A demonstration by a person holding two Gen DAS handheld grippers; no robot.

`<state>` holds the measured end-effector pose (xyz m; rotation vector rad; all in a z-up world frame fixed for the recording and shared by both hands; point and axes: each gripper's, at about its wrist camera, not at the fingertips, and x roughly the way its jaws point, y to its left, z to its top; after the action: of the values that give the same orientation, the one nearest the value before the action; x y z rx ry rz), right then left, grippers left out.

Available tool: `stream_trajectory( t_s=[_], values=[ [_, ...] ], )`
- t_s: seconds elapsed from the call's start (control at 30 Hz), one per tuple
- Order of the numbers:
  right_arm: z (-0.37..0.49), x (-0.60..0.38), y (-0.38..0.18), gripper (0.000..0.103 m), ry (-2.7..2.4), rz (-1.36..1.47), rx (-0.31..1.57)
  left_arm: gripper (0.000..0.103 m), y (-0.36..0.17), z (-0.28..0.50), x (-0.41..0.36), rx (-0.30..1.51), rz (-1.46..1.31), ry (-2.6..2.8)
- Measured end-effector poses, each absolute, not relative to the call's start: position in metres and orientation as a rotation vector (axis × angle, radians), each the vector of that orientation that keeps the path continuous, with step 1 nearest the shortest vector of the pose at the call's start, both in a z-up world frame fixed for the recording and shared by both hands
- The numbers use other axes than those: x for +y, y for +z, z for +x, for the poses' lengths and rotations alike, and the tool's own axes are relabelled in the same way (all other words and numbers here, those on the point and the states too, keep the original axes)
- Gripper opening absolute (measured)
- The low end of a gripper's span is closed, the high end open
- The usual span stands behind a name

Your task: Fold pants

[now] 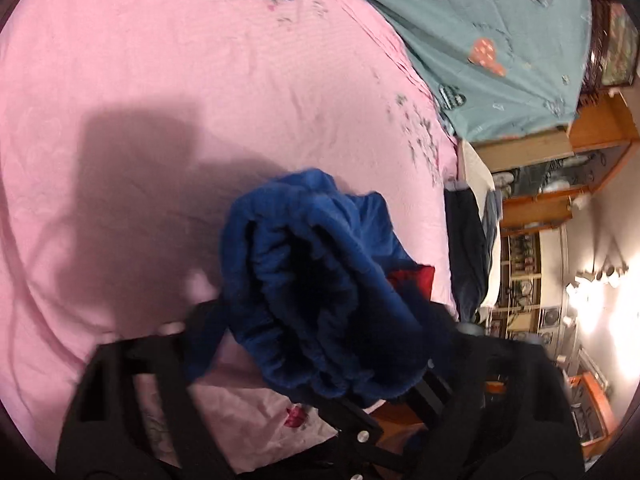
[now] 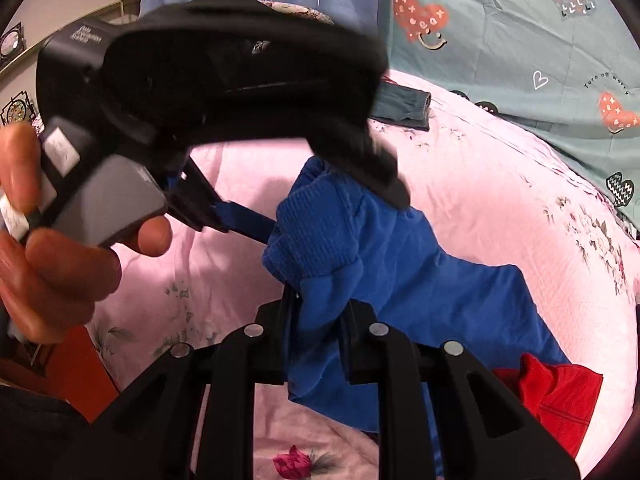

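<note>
The right gripper [image 2: 320, 320] is pinching the blue pants [image 2: 400, 264], which are trailing away rightward over the bed [image 2: 500, 184]; the left gripper [image 2: 288, 184] is straddling their bunched waistband, grip unclear

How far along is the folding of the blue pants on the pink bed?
Barely started. Nothing looks folded yet: the blue fabric pants hang bunched above the pink bedsheet. In hand: the right tool is shut on the pants' fabric, and the left tool reaches the ribbed waistband. Left: spread them flat, fold them. A red cloth lies beside them.
</note>
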<state>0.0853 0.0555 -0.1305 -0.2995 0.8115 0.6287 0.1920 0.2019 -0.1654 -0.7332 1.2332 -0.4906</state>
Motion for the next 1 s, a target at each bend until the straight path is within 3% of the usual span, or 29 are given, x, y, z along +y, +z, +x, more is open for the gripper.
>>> stream_trajectory(
  t_s=[0.07,0.13,0.37,0.53,0.7,0.87,1.0],
  values=[
    [0.086,0.047,-0.127,0.018,0.619,-0.287,0.808,0.049,-0.153,0.189,0.191,1.199,-0.695,-0.482],
    [0.086,0.032,-0.118,0.018,0.614,-0.259,0.788,0.043,-0.143,0.188,0.184,1.177,-0.715,-0.498],
    [0.074,-0.044,-0.076,0.018,0.555,-0.102,0.699,0.043,-0.083,0.186,0.102,1.095,-0.619,-0.625],
    [0.066,-0.123,-0.069,0.018,0.444,0.065,0.699,0.043,-0.07,0.186,0.017,1.119,-0.499,-0.753],
    [0.051,-0.197,-0.088,0.018,0.308,0.237,0.745,0.043,-0.091,0.188,-0.086,1.188,-0.328,-0.834],
    [0.052,-0.26,-0.142,0.018,0.207,0.444,0.845,0.043,-0.144,0.185,-0.151,1.249,-0.159,-0.82],
    [0.056,-0.281,-0.189,0.022,0.179,0.576,0.935,0.062,-0.169,0.189,-0.178,1.342,-0.072,-0.783]
  ],
)
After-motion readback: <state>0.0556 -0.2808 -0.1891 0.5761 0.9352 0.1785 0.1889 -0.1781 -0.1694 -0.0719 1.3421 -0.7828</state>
